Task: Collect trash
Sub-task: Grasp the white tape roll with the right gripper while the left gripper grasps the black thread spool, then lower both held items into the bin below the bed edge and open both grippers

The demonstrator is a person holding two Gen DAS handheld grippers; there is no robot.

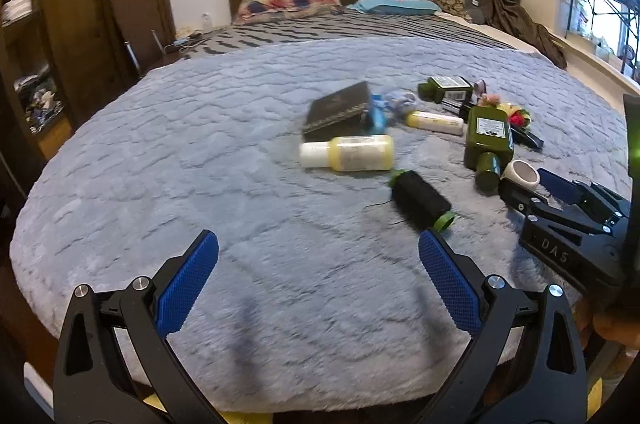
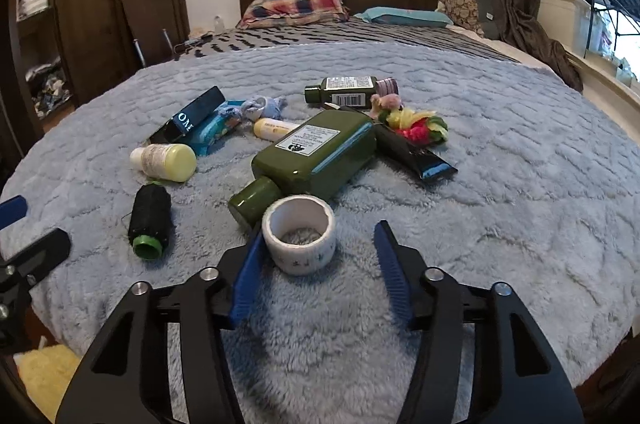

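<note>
Clutter lies on a grey-blue fluffy blanket (image 2: 500, 184). A white tape roll (image 2: 299, 233) stands between the open fingers of my right gripper (image 2: 320, 236), near the left finger; it also shows in the left wrist view (image 1: 520, 175). Behind it lies a large green bottle (image 2: 320, 156) (image 1: 488, 138). A black thread spool (image 2: 150, 220) (image 1: 422, 200) and a yellow bottle (image 2: 166, 161) (image 1: 348, 153) lie to the left. My left gripper (image 1: 318, 252) is open and empty over bare blanket, short of the spool.
Further back lie a small green bottle (image 2: 344, 90), a black box (image 2: 188, 120), a blue packet (image 2: 214, 130), a small yellow bottle (image 2: 274, 128), a black tube (image 2: 416, 156) and bright fabric flowers (image 2: 418, 124). Pillows (image 2: 296, 6) and headboard are beyond. A wardrobe (image 1: 80, 24) stands left.
</note>
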